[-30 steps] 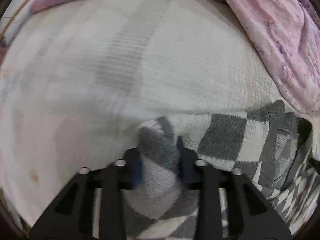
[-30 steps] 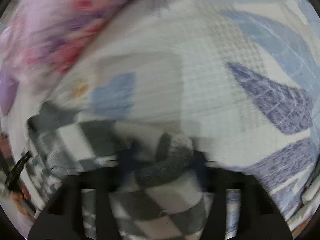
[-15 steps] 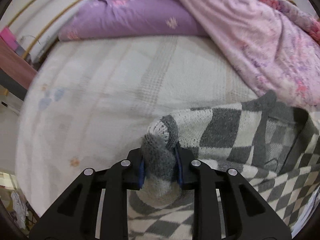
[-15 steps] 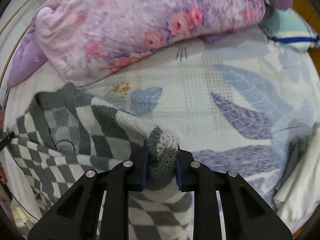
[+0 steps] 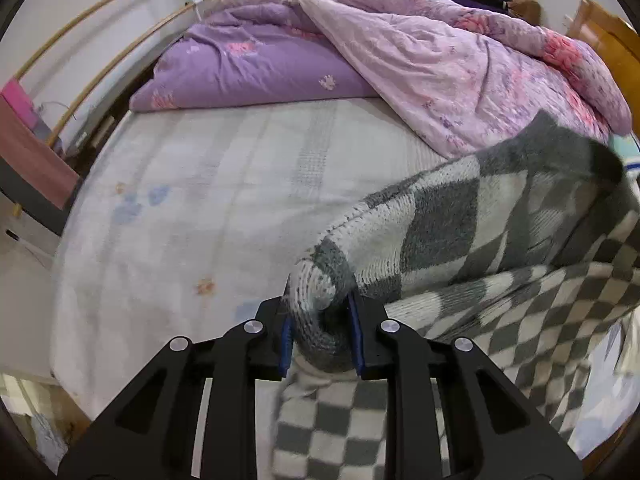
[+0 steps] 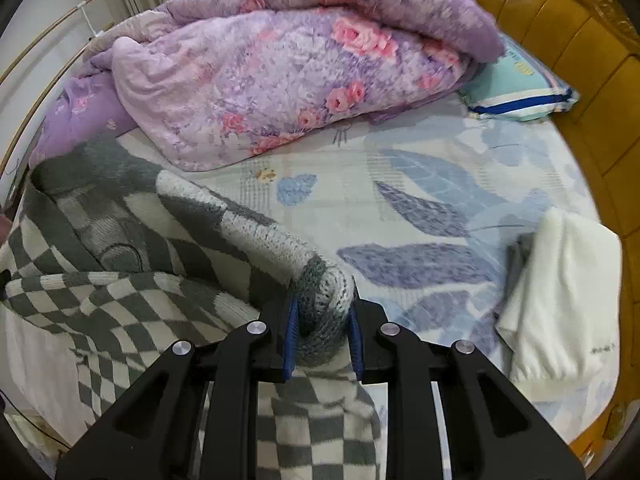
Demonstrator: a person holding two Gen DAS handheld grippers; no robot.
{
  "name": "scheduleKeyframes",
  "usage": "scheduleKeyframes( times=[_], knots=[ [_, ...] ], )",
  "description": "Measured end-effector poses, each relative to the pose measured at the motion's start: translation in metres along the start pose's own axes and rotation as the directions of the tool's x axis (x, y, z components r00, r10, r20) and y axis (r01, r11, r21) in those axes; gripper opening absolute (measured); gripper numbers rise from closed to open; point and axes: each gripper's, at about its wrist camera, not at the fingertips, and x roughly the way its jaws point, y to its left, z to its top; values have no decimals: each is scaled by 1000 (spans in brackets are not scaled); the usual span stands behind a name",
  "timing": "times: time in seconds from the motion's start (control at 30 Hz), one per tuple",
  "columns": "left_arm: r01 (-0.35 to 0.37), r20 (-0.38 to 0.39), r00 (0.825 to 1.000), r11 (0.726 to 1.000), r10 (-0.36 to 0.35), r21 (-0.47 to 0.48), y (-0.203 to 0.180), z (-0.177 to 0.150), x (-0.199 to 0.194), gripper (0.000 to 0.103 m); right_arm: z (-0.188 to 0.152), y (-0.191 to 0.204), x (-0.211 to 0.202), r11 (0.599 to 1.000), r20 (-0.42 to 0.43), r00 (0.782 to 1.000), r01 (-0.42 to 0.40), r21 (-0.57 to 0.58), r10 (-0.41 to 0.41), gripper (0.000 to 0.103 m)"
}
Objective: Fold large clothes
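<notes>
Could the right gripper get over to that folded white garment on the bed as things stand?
Probably not yet. The right gripper is shut on the checkered sweater, so it is occupied. The bedsheet between it and the white garment looks free of obstacles, though; it would need to release first.

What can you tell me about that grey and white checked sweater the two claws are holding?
The sweater is a thick, fuzzy knit in grey and off-white checks, large on one part and small on another. The left gripper and right gripper each pinch a bunched, ribbed fold of it between blue pads. It is lifted and hangs between them, sagging in the middle, above the bed sheet. Near the middle a darker grey band looks like a collar or front edge. Its lower part drops out of view below the grippers.
</notes>
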Motion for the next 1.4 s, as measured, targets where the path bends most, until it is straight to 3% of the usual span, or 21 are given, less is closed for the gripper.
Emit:
scheduleKeyframes(
  times=[0.37, 0.63, 0.73, 0.8, 0.9, 0.97, 1.0, 1.03, 1.1, 1.17, 1.27, 1.3, 1.4],
  knots=[
    [-28, 60, 998, 999, 31, -44, 23, -103, -71, 22, -99, -5, -66, 999, 38, 999, -12, -37, 14, 19],
    [-67, 60, 996, 994, 72, -88, 31, -211, -81, 22, -209, -19, -74, 998, 49, 998, -35, -54, 38, 20],
    [-62, 2, 998, 993, 63, -105, 34, -258, -62, 23, -254, -25, -50, 998, -36, 998, -49, -46, 47, 20],
    [-77, -78, 995, 991, 69, -110, 35, -287, -42, 23, -289, -24, -22, 997, -135, 991, -21, -69, 12, 21],
    [-90, -192, 979, 988, 65, -124, 38, -326, -20, 27, -328, -20, 4, 997, -273, 962, -15, -81, -8, 23],
    [-94, -238, 970, 985, 58, -142, 43, -343, -18, 28, -344, -20, 8, 999, -344, 939, -9, -48, -8, 31],
    [-99, -245, 968, 982, 58, -159, 46, -350, -23, 28, -348, -19, 5, 999, -349, 937, -9, -32, -2, 39],
    [-95, -247, 968, 980, 50, -173, 49, -354, -28, 33, -350, -20, -1, 1000, -349, 937, -27, 0, 26, 56],
    [-72, -247, 969, 975, 18, -211, 56, -355, -36, 40, -347, -24, -12, 997, -335, 941, -37, 64, 56, 73],
    [-39, -239, 970, 960, -30, -278, 65, -353, -45, 58, -342, -28, -19, 989, -331, 936, -77, 129, 116, 73],
    [1, -237, 968, 939, -88, -343, 71, -344, -46, 62, -330, -34, -18, 961, -321, 926, -121, 249, 200, 78],
    [21, -246, 962, 929, -119, -368, 71, -341, -43, 63, -326, -36, -12, 954, -328, 923, -106, 279, 199, 83],
    [46, -298, 939, 920, -173, -388, 65, -329, -17, 68, -322, -40, 12, 930, -343, 911, -100, 354, 229, 80]
  ],
)
